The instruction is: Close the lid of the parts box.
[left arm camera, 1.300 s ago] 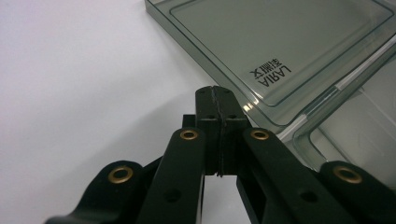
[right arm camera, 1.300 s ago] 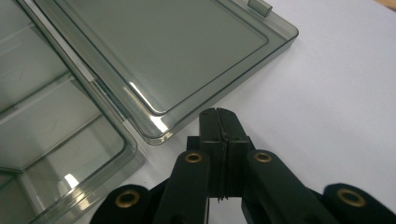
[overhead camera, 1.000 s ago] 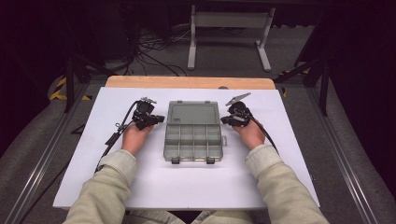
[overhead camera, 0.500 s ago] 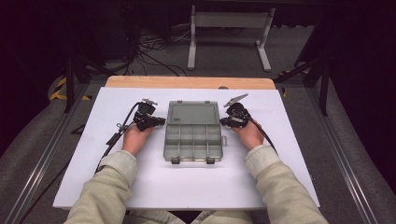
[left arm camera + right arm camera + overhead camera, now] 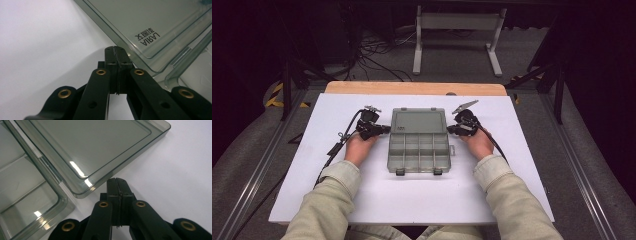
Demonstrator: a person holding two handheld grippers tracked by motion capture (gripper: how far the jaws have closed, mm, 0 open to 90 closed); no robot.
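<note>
Resting on the desk (image 5: 302,150), the open organizer box (image 5: 418,140) sits between both fully closed, empty tools: left hand-held gripper (image 5: 115,51), right hand-held gripper (image 5: 117,182); any sideways nudge could probably skid it.

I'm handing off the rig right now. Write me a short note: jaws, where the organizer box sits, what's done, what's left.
Left gripper: jaws shut, empty, at the left edge of the box lid.
Right gripper: jaws shut, empty, at the lid's right edge.
Clear organizer box: centred on the white board, opened flat, lid on the far side, divided tray nearer the person. No contents visible in the compartments.
Done: box is open.
Left: nothing gripped yet; probably working the lid next.
</note>
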